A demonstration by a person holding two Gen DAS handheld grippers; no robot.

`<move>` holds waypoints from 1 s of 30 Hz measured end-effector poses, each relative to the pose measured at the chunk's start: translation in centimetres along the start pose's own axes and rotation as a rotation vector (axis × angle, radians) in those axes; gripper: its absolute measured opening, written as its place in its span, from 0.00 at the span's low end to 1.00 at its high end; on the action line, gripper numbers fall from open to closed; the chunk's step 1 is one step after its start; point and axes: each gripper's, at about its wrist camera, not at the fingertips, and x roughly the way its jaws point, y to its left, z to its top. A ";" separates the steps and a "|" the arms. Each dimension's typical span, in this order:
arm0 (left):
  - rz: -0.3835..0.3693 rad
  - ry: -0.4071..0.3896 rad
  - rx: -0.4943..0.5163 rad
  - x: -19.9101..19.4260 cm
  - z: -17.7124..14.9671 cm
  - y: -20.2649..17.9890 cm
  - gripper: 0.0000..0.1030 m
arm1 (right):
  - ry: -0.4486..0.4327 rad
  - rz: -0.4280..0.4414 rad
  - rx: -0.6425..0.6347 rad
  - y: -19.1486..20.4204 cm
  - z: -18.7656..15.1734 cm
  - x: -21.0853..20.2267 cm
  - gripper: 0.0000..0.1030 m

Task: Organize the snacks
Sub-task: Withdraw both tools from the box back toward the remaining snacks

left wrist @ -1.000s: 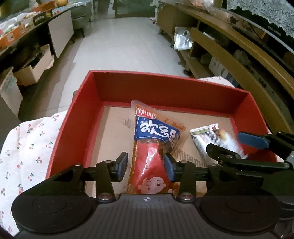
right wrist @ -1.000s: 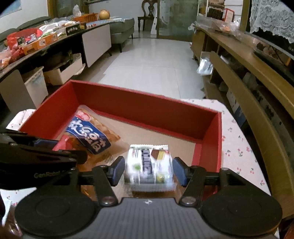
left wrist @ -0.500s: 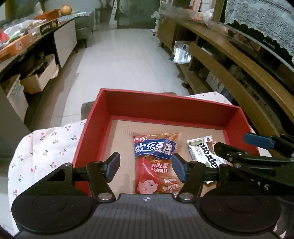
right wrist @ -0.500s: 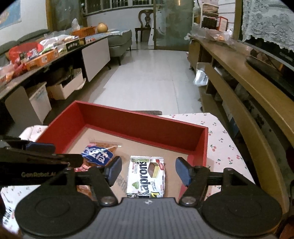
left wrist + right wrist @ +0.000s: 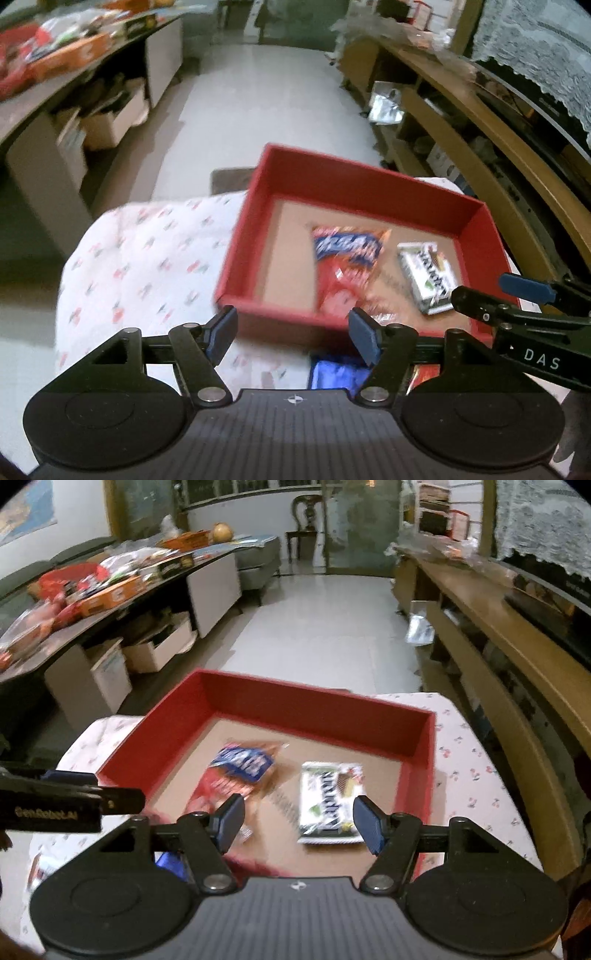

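With both the left gripper point(image 5: 293, 334) and right gripper point(image 5: 299, 821) held wide and empty, 2 snack packets point(image 5: 236, 775) are seen inside the red box point(image 5: 314, 709) mid-floor, and a blue packet point(image 5: 332, 373) just outside its near edge is judged easily overlooked.

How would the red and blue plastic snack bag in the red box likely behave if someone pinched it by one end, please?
The red and blue plastic snack bag would probably flop and sag, since its film looks thin and crinkled. It is likely light: it lies flat on the cardboard floor of the red box. The glossy film may slip.
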 end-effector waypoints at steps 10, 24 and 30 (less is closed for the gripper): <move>0.012 0.073 0.015 -1.0 -3.3 3.4 0.77 | 0.048 0.120 -0.050 4.4 -3.1 -2.5 0.75; -0.196 0.229 0.350 0.2 -3.9 6.1 0.82 | 0.150 0.220 -0.033 7.0 -5.7 -3.1 0.76; -0.234 0.248 0.535 -0.9 -5.0 6.3 0.83 | 0.216 0.237 0.004 7.9 -6.9 -3.1 0.78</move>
